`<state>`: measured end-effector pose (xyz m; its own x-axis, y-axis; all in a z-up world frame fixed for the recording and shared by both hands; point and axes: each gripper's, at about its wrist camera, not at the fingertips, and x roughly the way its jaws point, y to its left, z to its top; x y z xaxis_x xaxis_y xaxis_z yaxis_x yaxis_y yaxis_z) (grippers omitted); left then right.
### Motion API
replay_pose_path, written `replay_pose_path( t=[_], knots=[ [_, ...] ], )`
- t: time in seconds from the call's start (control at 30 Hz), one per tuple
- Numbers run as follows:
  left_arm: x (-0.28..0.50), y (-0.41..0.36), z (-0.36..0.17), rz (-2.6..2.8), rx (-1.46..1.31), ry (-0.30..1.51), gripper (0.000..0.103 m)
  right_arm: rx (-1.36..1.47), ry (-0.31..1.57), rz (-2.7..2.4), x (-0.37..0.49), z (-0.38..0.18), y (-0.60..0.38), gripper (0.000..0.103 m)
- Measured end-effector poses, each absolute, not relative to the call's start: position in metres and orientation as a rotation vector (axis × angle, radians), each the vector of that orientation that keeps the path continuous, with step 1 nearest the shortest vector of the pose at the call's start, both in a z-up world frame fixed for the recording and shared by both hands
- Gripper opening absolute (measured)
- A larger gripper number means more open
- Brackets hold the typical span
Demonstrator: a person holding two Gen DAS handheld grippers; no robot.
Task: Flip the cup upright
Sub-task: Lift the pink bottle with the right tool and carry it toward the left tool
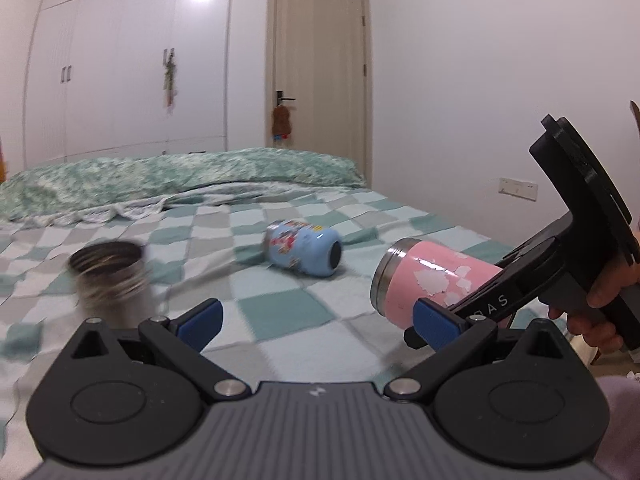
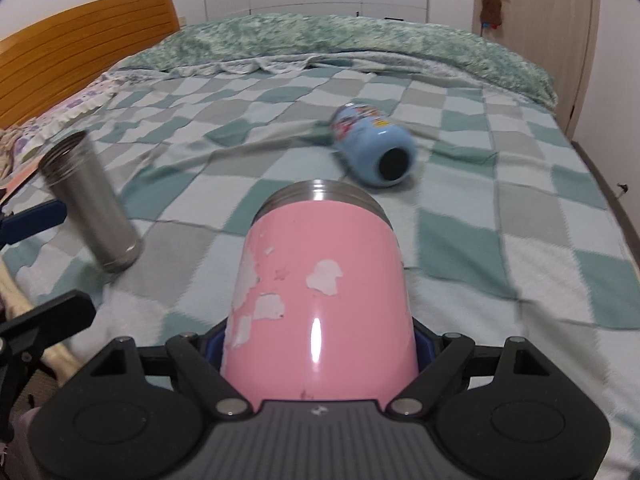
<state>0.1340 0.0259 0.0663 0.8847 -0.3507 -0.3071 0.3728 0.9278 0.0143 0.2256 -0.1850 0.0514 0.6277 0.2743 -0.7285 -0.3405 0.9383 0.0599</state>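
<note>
On the checked teal-and-white bedspread (image 2: 500,248) a blue printed cup (image 2: 370,146) lies on its side near the middle. Nearer, a pink steel-rimmed cup (image 2: 320,280) sits between the right gripper's (image 2: 320,350) fingers, off the bed, mouth pointing away. Left of both, a bare steel cup (image 2: 90,200) stands tilted, with the left gripper (image 1: 316,318) just before it.

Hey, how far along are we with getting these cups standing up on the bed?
Done: the steel cup stands mouth-up on the checked blanket, leaning a little. In hand: the right claw is shut on the pink cup, lifted but lying near horizontal, not yet upright. Left: the blue cup lies on its side. The left claw is open and empty.
</note>
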Motion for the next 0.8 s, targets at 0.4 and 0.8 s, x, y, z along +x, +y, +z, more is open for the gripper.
replay_pose_path(
  t=[0.4, 0.8],
  knots=[
    [0.107, 0.073, 0.049, -0.278, 0.06, 0.361, 0.103, -0.084, 0.908, 0.354, 0.221, 0.012, -0.127, 0.084],
    [0.097, 0.059, 0.052, -0.252, 0.076, 0.383, 0.103, -0.003, 0.775, 0.411, 0.197, 0.033, -0.159, 0.101]
  ],
)
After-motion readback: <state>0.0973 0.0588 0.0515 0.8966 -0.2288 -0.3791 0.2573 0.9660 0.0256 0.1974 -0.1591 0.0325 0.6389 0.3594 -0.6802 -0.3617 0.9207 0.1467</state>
